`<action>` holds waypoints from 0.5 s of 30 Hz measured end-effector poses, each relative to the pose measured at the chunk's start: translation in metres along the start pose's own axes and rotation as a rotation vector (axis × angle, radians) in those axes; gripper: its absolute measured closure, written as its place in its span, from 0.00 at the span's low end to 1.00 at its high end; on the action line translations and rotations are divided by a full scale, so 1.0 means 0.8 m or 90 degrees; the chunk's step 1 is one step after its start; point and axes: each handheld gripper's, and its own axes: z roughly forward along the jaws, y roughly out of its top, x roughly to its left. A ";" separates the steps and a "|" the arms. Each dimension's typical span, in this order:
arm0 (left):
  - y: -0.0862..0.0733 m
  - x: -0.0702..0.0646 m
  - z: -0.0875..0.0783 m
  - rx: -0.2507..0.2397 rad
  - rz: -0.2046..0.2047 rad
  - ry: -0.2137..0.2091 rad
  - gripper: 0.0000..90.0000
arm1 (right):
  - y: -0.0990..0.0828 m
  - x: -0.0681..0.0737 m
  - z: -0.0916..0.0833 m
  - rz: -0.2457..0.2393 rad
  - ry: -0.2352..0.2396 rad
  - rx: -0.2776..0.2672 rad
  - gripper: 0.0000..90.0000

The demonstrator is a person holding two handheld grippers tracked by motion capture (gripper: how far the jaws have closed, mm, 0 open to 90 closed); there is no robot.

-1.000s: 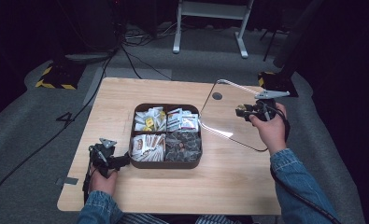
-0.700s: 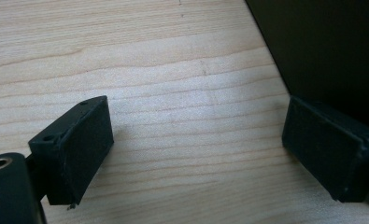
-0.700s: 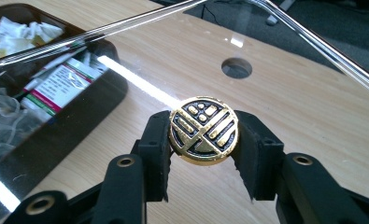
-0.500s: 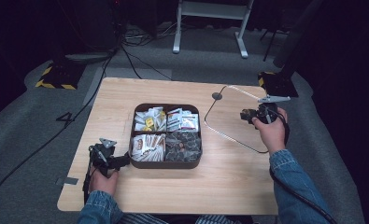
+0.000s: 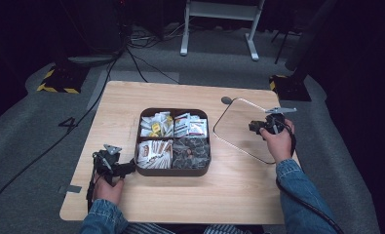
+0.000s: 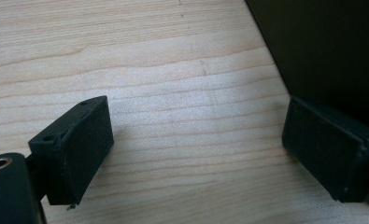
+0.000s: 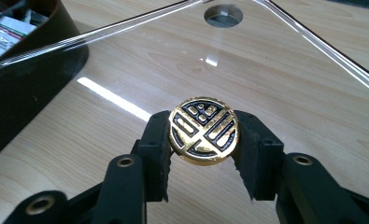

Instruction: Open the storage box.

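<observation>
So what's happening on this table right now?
A person works two handheld tools. The right tool is clamped on the gold knob of a clear lid, held low over the table to the right of a dark box with four compartments of packets. The left tool rests open on the table, one pad against the box's outer wall.

Light wooden table with rounded corners, standing on grey carpet. Room beyond is dark; light falls mainly on the tabletop and the floor just around it. White metal frame legs stand on the carpet behind the table. Black cables run across the floor at upper left. Yellow-and-black striped hazard blocks sit left of the table, another near its right far corner. A strip of grey tape lies by the near left corner.
</observation>
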 end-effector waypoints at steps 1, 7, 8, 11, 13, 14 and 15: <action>0.000 0.000 0.000 0.000 0.000 0.000 0.10 | -0.002 0.000 0.002 0.000 -0.001 0.001 0.65; 0.000 0.000 0.000 0.000 0.000 0.000 0.10 | -0.016 -0.001 0.014 0.008 0.001 0.010 0.65; 0.000 0.000 0.000 0.000 0.000 0.000 0.10 | -0.018 -0.001 0.016 0.009 0.002 0.010 0.65; 0.000 0.000 0.000 0.000 0.000 0.000 0.10 | -0.023 0.000 0.021 0.010 0.005 0.013 0.65; 0.000 0.000 0.000 0.000 0.000 0.000 0.10 | -0.027 0.000 0.023 0.007 0.004 0.016 0.65; 0.000 0.000 0.000 0.000 0.000 0.000 0.10 | -0.028 0.000 0.025 0.005 0.003 0.016 0.65; 0.000 0.000 0.000 0.000 0.000 0.000 0.10 | -0.030 0.000 0.025 0.004 0.003 0.018 0.65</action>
